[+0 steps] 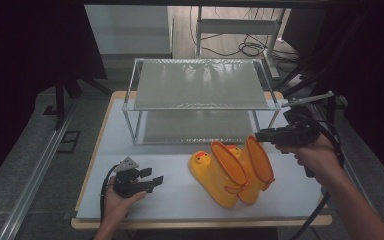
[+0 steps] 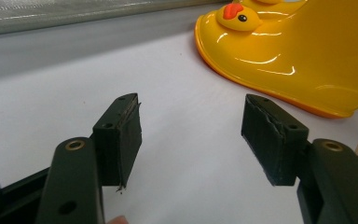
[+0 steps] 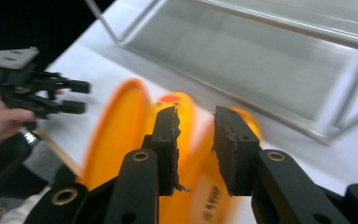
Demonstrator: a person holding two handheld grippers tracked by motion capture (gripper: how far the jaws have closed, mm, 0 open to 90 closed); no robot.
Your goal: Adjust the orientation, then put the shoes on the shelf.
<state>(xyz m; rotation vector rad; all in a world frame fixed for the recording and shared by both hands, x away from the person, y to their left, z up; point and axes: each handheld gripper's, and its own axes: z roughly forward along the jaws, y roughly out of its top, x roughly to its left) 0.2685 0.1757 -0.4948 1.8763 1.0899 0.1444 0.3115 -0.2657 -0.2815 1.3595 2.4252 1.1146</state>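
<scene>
From the high view we see two glossy yellow rubber boots (image 1: 232, 172) with duck-face toes standing on the white table (image 1: 180, 200) in front of a wire-mesh shelf rack (image 1: 200, 95). The right gripper (image 1: 260, 136) hovers beside the boot tops. In the left gripper view, the left gripper (image 2: 191, 135) stands wide, empty. In the right gripper view, its jaws are partly apart, gripping nothing, above blurred boots.

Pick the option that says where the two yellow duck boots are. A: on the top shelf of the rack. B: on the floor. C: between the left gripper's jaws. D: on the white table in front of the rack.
D: the high view shows both yellow duck boots standing on the white table, nearer the person than the rack.
</scene>
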